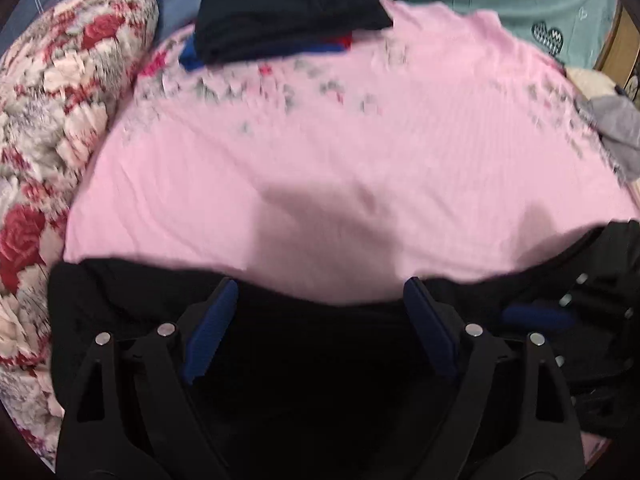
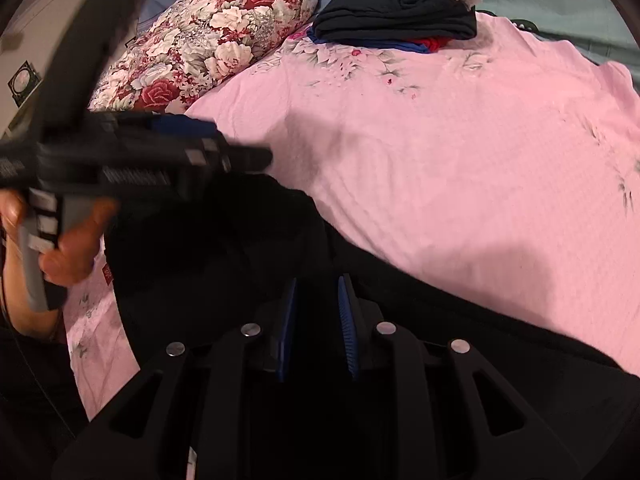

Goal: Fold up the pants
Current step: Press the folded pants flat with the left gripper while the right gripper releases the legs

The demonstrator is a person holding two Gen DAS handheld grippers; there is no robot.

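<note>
Black pants [image 1: 320, 332] lie on the pink bedsheet [image 1: 320, 168] at the near edge of the bed. My left gripper [image 1: 320, 292] is open, its blue-padded fingers [image 1: 212, 328] spread wide just over the pants' upper edge. In the right wrist view the pants [image 2: 224, 248] run from left to lower right. My right gripper [image 2: 318, 292] has its blue pads close together with black cloth between them, shut on the pants. The left gripper [image 2: 240, 156], held by a hand, shows blurred at the left above the pants.
A floral pillow [image 1: 60, 120] lies at the left, also in the right wrist view [image 2: 208, 40]. A stack of folded dark clothes [image 1: 288, 16] sits at the far side of the sheet [image 2: 400, 4]. A grey garment [image 1: 616, 128] lies at the right edge.
</note>
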